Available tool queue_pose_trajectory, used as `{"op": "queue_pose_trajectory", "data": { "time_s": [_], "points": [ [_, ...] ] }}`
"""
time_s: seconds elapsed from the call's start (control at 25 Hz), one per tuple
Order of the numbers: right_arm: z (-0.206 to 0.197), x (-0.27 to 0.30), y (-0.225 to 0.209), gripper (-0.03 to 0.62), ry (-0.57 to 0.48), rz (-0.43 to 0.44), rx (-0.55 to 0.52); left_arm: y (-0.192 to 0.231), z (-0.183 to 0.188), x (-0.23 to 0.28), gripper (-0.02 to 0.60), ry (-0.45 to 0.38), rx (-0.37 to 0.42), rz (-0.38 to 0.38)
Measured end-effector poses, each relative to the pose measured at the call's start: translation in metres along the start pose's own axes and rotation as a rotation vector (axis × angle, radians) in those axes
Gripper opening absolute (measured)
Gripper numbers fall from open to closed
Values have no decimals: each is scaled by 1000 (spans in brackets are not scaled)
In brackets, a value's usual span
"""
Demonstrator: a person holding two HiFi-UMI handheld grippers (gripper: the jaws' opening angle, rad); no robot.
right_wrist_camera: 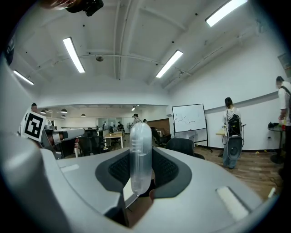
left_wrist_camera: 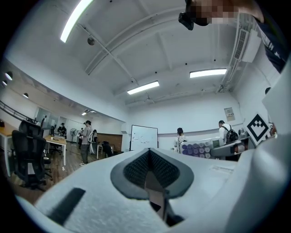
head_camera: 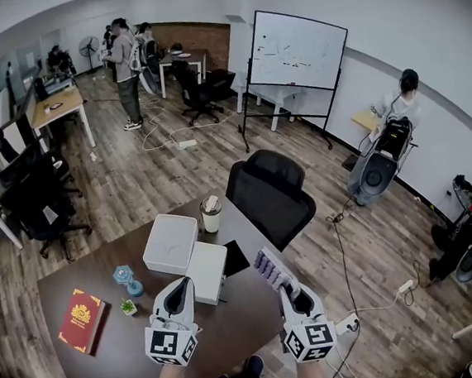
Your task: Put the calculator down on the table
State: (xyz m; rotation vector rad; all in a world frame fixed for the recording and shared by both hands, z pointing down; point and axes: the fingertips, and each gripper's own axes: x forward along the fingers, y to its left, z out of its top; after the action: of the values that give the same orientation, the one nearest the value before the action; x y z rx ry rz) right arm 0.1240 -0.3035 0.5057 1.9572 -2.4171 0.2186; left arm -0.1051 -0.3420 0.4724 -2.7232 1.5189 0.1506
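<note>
The room was a large open office with a wooden plank floor, a white whiteboard on a black stand in the upper right of the head view and a black mesh office chair near the middle. A dark brown table filled the lower left. On it lay a square white box with a flatter white box just beside it, a pale lidded cup above them, a red book at the far left, and a small blue object and a tiny green potted plant between book and boxes.

My left gripper hovered over the table at lower centre, its fingers pressed together with nothing between them. My right gripper was to its right, fingers clamped on the lower end of a pale grey calculator with purple keys. The calculator was up in the air, slanting toward the upper left of the frame at the table's right edge, not resting on the tabletop. In the right gripper view it stood edge-on between my fingers, a translucent white strip rising at the frame's centre.
</note>
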Motion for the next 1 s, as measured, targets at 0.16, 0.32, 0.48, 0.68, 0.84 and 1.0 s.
{"op": "queue_pose_trajectory", "data": {
  "time_s": [0.16, 0.32, 0.48, 0.68, 0.84, 1.0],
  "points": [
    [6, 19, -17, 117, -4, 27, -9, -8, -2, 26, -5, -4, 1, 8],
    [12, 35, -34, 117, -8, 50, -23, -16, -2, 47, -5, -17, -2, 14],
    [16, 46, -47, 117, -5, 69, -29, -21, -3, 59, -5, -19, -2, 37],
    [17, 52, -56, 117, 5, 109, -39, -25, -6, 67, -5, -9, -5, 78],
    [14, 57, -62, 117, 12, 118, -35, -28, -10, 69, -5, -1, -7, 88],
    [10, 63, -58, 117, 21, 122, -44, -25, -13, 75, -5, 1, -14, 84]
  ]
}}
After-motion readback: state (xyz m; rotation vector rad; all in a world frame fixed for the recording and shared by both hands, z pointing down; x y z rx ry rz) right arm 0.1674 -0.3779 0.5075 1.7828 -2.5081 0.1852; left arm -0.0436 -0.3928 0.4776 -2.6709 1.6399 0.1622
